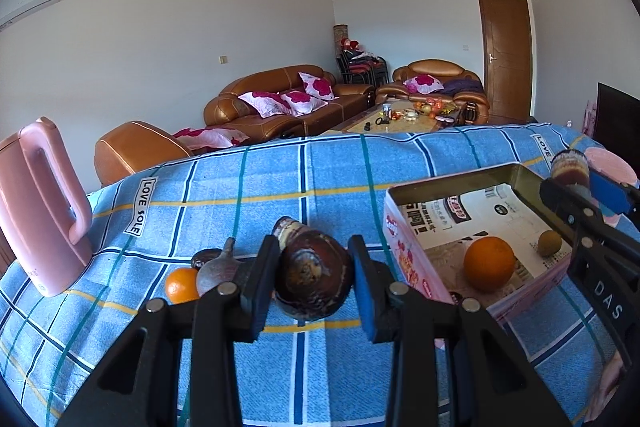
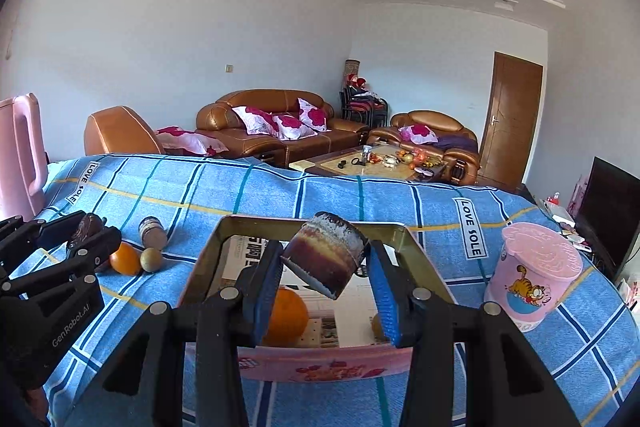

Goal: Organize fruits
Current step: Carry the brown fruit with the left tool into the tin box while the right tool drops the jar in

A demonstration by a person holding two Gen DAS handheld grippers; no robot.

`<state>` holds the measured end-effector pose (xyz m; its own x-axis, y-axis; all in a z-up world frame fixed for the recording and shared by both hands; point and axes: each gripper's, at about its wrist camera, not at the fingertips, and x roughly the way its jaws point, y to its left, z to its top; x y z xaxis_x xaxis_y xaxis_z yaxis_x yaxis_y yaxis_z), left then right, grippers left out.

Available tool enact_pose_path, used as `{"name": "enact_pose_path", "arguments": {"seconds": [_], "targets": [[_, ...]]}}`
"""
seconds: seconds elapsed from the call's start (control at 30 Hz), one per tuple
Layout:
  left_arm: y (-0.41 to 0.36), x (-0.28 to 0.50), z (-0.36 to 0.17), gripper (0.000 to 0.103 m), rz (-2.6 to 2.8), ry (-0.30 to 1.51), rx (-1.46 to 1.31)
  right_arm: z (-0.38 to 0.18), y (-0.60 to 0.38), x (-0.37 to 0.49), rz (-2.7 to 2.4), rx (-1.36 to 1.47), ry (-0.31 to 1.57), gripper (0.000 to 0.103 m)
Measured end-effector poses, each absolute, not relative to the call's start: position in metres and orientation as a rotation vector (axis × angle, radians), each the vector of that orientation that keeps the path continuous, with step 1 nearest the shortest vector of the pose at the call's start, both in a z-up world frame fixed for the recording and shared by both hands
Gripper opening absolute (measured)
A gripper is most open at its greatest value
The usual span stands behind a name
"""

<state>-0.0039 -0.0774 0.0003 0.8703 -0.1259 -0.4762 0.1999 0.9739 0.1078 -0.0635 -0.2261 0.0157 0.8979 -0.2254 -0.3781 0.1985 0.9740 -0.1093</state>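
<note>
The left gripper (image 1: 314, 279) has its fingers clamped on a dark brown taro root (image 1: 312, 273) above the blue checked table (image 1: 280, 179); the right gripper (image 2: 326, 281) grips a cut taro chunk (image 2: 326, 259) over the open pink tin box (image 2: 316, 363); an orange (image 1: 489, 263) and a small brown fruit (image 1: 549, 243) lie inside the box; another orange (image 1: 180, 285) rests on the table at left, near a pink kettle (image 1: 36, 211).
</note>
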Motion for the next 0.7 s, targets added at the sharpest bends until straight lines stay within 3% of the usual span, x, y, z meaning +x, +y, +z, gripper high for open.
{"name": "enact_pose_path", "arguments": {"seconds": [0.7], "targets": [[-0.152,0.011,-0.001,0.037,-0.296,0.510,0.174,0.018,-0.308,-0.054,-0.373,0.010,0.448,0.046]]}}
